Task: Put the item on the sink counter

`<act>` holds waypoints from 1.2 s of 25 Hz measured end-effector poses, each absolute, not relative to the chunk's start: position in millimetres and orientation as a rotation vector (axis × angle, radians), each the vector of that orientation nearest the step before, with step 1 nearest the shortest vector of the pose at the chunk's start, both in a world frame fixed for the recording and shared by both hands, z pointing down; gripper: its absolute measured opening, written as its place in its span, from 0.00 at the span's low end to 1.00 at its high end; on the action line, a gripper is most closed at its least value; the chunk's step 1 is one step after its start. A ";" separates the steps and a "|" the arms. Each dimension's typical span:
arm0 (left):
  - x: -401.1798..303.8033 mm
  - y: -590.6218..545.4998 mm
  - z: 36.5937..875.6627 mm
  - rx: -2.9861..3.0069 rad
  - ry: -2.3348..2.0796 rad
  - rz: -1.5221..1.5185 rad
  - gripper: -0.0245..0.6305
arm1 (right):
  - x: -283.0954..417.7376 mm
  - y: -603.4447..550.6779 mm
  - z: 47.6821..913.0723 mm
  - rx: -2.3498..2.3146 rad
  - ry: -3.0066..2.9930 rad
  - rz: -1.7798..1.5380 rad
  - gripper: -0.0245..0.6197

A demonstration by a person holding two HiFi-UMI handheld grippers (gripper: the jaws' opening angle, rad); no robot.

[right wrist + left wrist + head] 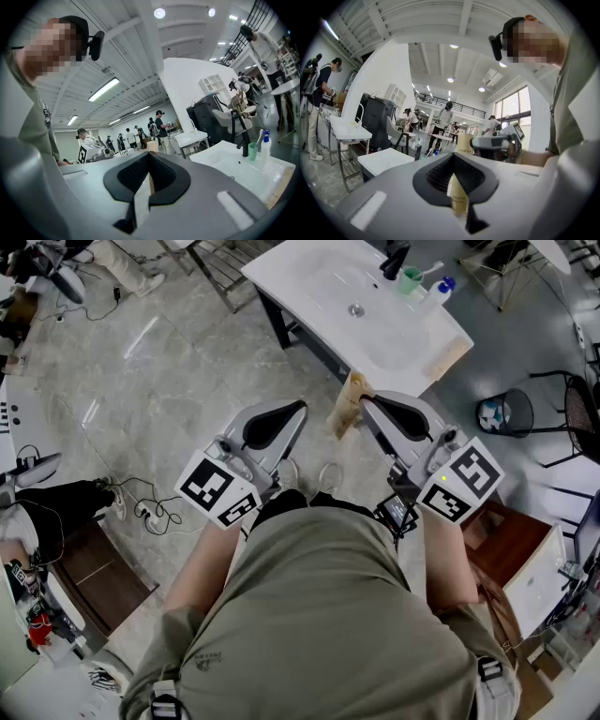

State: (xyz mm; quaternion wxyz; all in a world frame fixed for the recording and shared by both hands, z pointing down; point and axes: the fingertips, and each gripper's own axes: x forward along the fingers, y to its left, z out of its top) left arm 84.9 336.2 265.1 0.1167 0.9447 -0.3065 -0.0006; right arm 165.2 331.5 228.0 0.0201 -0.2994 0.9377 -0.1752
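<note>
Left claw (454, 159) is closed on a toothbrush box (458, 199) and right claw (149, 157) pinches a second box (349, 407) by its thin edge, both firm likely so nothing slips in carrying, since both hang over the floor (169, 381), well short of the worktop's (291, 277) near corner.

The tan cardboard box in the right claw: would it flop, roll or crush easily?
The cardboard box sticks out of the right claw without sagging, so probably stiff. It looks thin and narrow, so likely light, and a hard squeeze might dent it. Its flat sides should keep it from rolling.
</note>
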 end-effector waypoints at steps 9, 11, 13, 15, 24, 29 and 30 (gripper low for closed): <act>94.3 340.4 264.6 2.771 -0.906 0.022 0.05 | 178.4 335.4 227.0 -0.926 2.887 -0.537 0.06; 94.4 341.5 264.4 2.772 -0.918 0.027 0.05 | 179.6 336.6 227.5 -0.913 2.886 -0.541 0.06; 94.0 343.3 263.9 2.771 -0.929 0.031 0.05 | 180.6 338.0 228.8 -0.902 2.885 -0.550 0.06; 92.5 344.7 263.7 2.769 -0.939 0.033 0.05 | 180.8 338.8 230.2 -0.894 2.886 -0.557 0.06; 86.7 341.6 270.5 2.749 -0.968 0.035 0.05 | 181.1 331.2 234.3 -0.858 2.871 -0.605 0.06; 75.1 336.4 272.6 2.730 -0.995 0.025 0.05 | 175.3 322.9 242.1 -0.866 2.894 -0.626 0.06; 71.9 334.6 273.1 2.727 -0.999 0.023 0.05 | 173.4 320.8 243.3 -0.866 2.897 -0.631 0.06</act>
